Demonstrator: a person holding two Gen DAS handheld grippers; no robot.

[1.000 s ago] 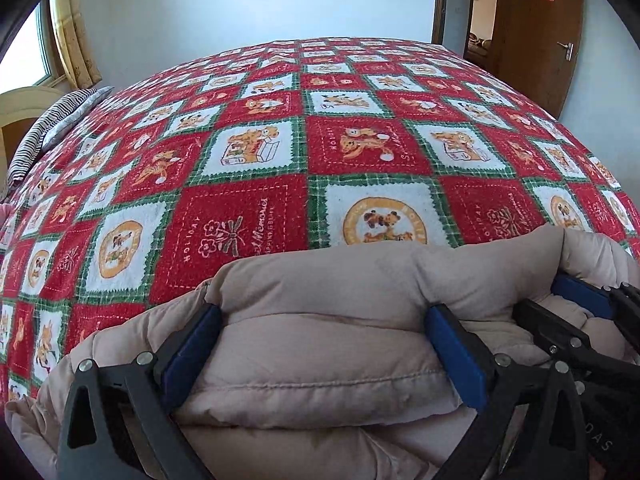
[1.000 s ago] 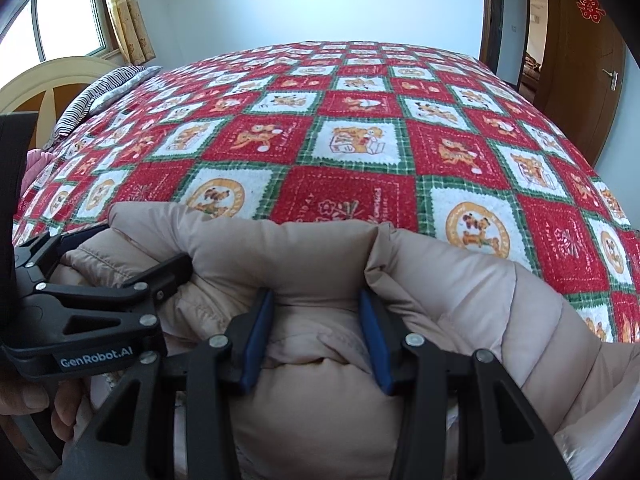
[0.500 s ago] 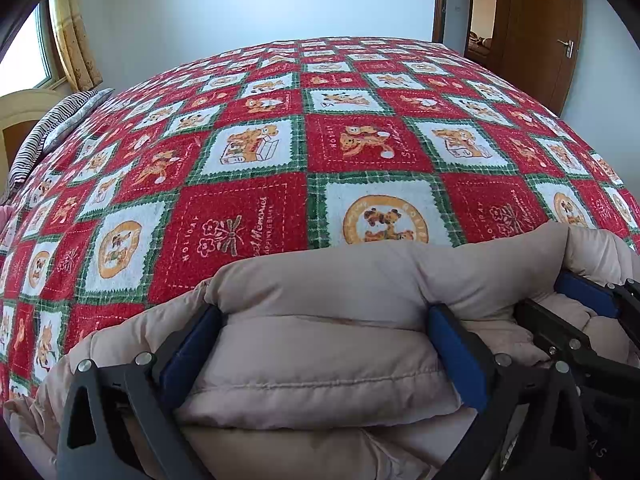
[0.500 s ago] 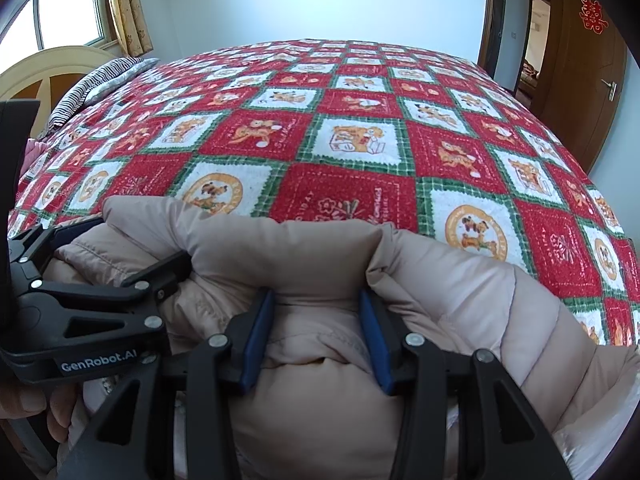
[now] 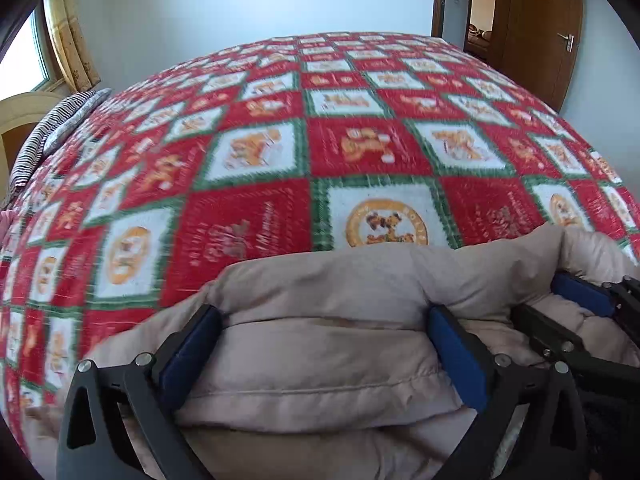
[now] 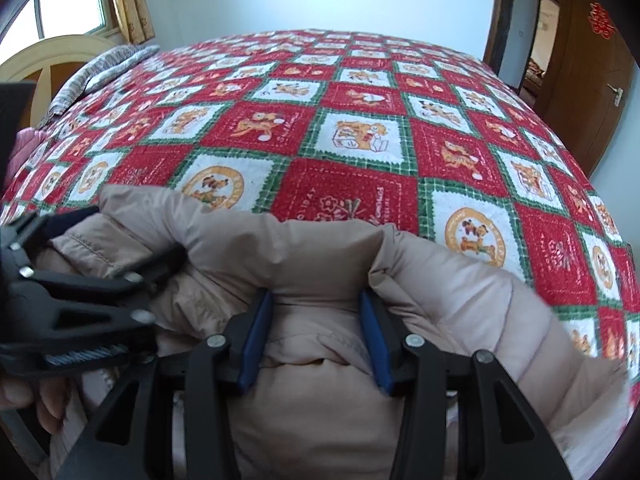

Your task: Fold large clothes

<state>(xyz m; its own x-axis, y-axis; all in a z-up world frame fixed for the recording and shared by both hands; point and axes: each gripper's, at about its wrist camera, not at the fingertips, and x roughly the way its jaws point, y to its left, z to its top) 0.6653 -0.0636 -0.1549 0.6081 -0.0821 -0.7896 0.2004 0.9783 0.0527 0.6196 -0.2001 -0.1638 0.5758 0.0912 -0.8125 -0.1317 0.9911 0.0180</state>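
Note:
A beige padded jacket (image 5: 320, 280) lies bunched at the near edge of the bed, on a red, white and green patchwork bedspread (image 5: 360, 148). My left gripper (image 5: 324, 344) is shut on a thick folded bundle of it, the blue pads pressing in from both sides. Just to its right, my right gripper (image 6: 316, 320) pinches a narrower fold of the jacket (image 6: 440, 288). Its jaws are opening slightly, with the fabric still squeezed between the pads. Each gripper shows in the other's view: the right gripper (image 5: 576, 308) and the left gripper (image 6: 120, 236).
The bedspread (image 6: 360, 136) stretches away to a white wall. A striped pillow (image 5: 52, 128) and a cream headboard (image 6: 52, 56) lie far left, below a curtained window. A brown door (image 5: 536, 28) stands far right. A person's hand (image 6: 24, 396) holds the left gripper.
The right wrist view has tilted a little and the left view has become motion-blurred. Both grippers still hold the same folds of the jacket.

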